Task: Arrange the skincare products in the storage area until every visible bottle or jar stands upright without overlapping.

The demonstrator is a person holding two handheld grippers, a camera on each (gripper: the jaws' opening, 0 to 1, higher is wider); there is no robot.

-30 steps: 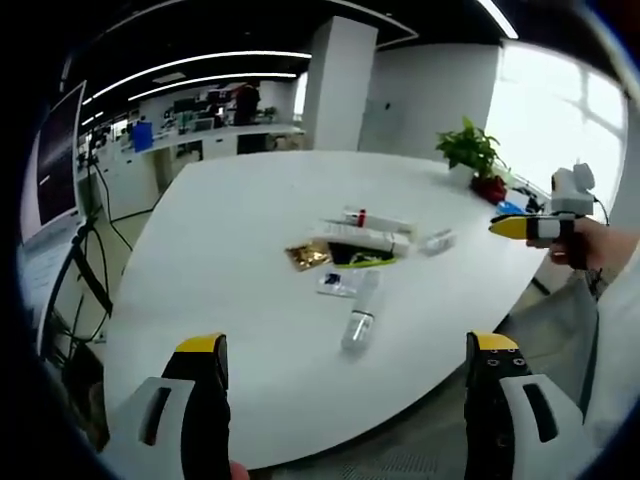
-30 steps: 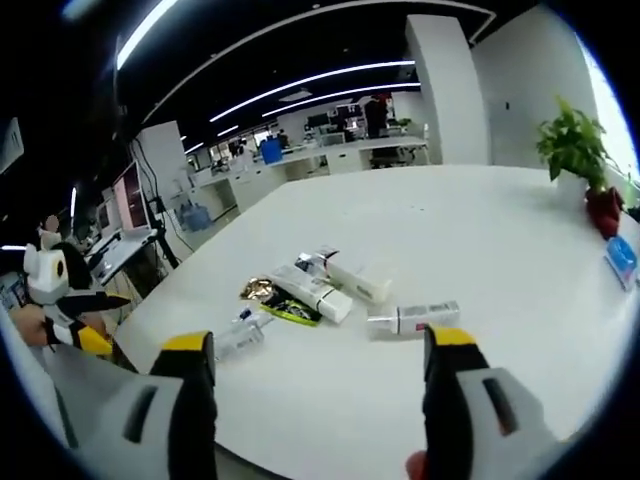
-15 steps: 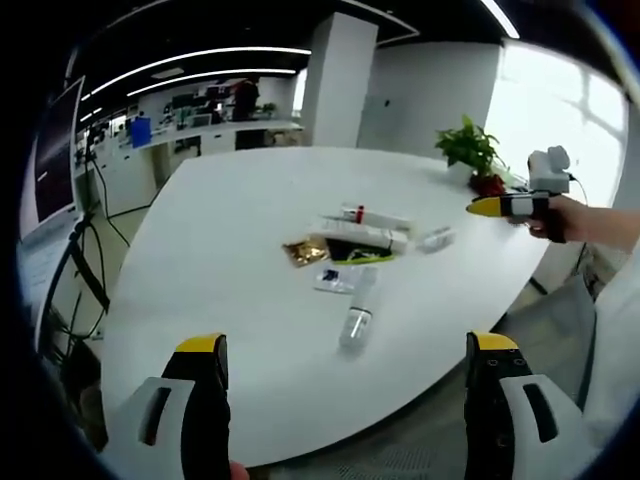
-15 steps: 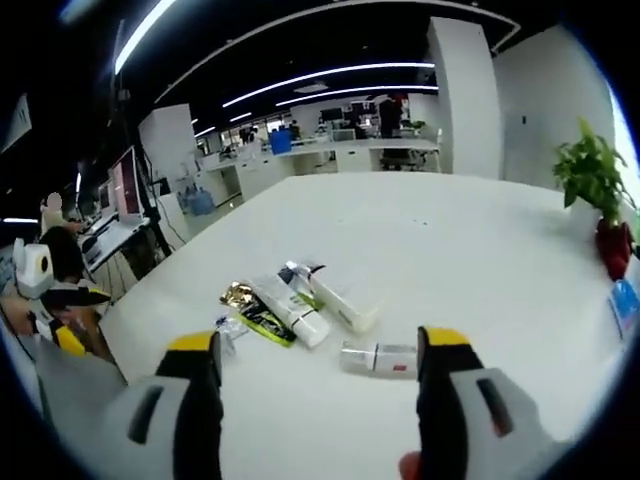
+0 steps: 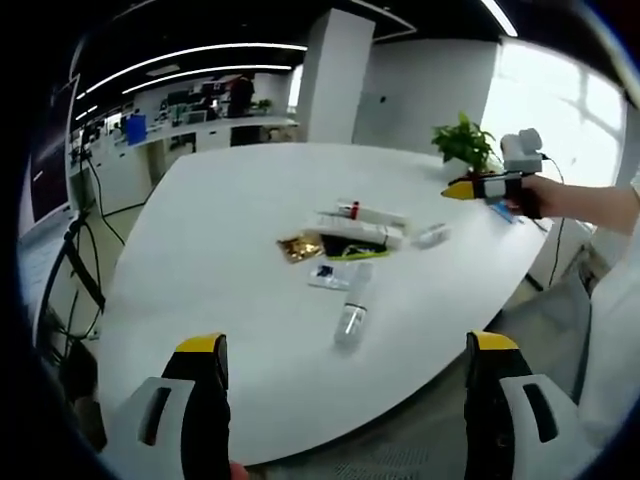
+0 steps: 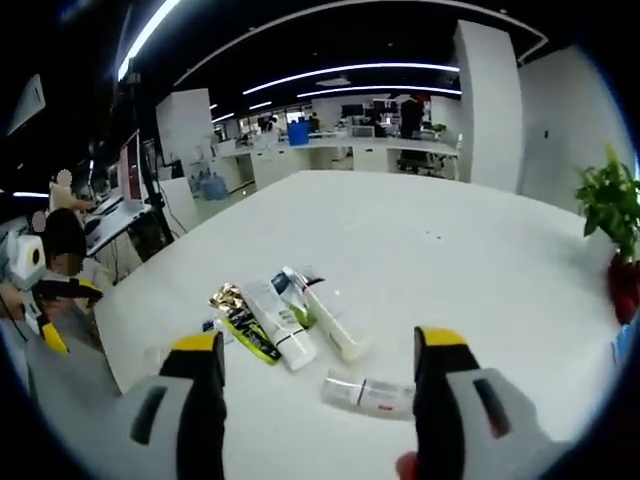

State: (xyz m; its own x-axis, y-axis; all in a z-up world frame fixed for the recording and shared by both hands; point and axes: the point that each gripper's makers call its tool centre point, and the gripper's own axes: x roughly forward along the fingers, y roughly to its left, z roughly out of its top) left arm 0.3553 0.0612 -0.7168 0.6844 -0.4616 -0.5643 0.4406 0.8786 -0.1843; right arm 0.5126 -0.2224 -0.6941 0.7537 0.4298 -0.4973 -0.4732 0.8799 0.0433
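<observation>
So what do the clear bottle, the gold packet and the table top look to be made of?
Clear bottle: likely transparent plastic, the table shows through it. Gold packet: probably foil, crinkled and shiny. Table: smooth white top with a soft sheen, perhaps laminate; hard to tell.

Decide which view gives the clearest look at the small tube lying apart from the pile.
The right gripper view: the small tube lies close between the open tongs. In the left gripper view it is a distant speck beside the pile.

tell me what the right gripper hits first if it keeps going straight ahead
Probably the small white tube lying on the white table, which sits between the open jaws of the right gripper; depth is unclear, so it could pass above it.
</observation>
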